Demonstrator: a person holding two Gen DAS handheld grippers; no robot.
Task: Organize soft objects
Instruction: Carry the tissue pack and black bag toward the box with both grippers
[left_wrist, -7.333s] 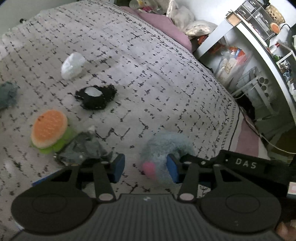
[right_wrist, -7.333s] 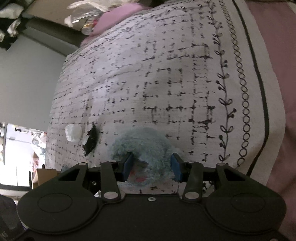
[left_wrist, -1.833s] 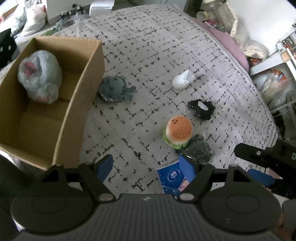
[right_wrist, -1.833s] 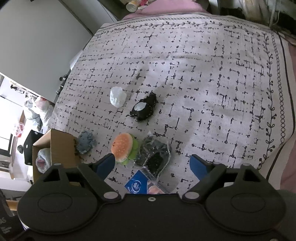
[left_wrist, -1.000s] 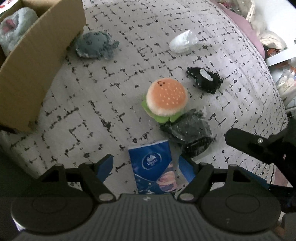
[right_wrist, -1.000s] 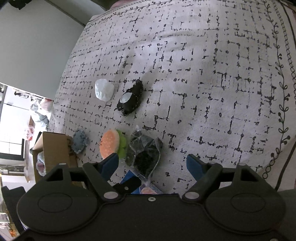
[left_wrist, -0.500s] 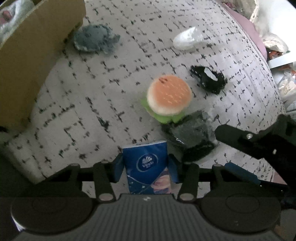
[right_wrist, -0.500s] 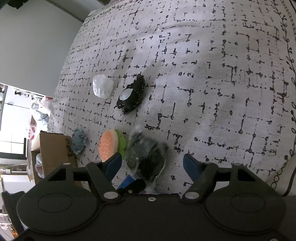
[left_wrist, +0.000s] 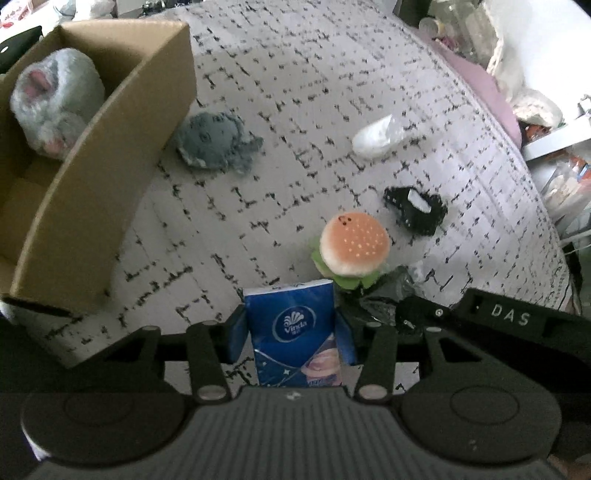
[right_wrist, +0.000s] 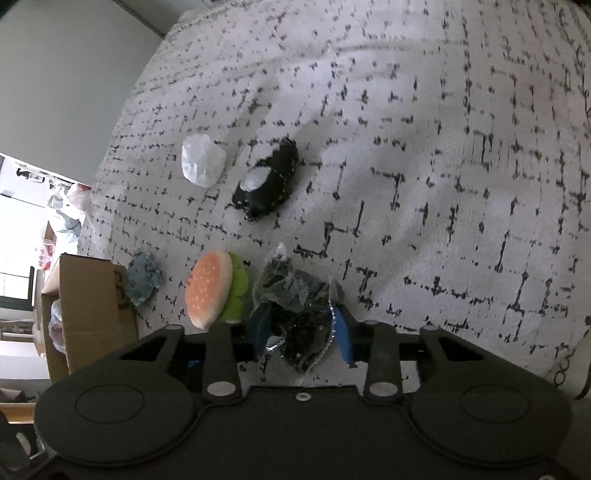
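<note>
On the black-flecked white bedspread (left_wrist: 332, 122), beside the cardboard box (left_wrist: 110, 177): left gripper (left_wrist: 291, 334) clamped on a blue tissue pack (left_wrist: 293, 332), upright between both pads. Right gripper (right_wrist: 301, 332), just closing, pinching a crinkled clear bag of dark bits (right_wrist: 299, 310), next to the burger plush (right_wrist: 210, 288).

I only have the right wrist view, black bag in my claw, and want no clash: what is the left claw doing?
Observer: The left claw has just closed on a blue tissue pack, pads against both sides.
Operator: What's inside the cardboard box?
Observer: A fluffy grey plush with pink patches lies in the cardboard box.
Operator: Anything close behind that pack?
Observer: The burger plush sits just beyond its top edge; contact unclear.
</note>
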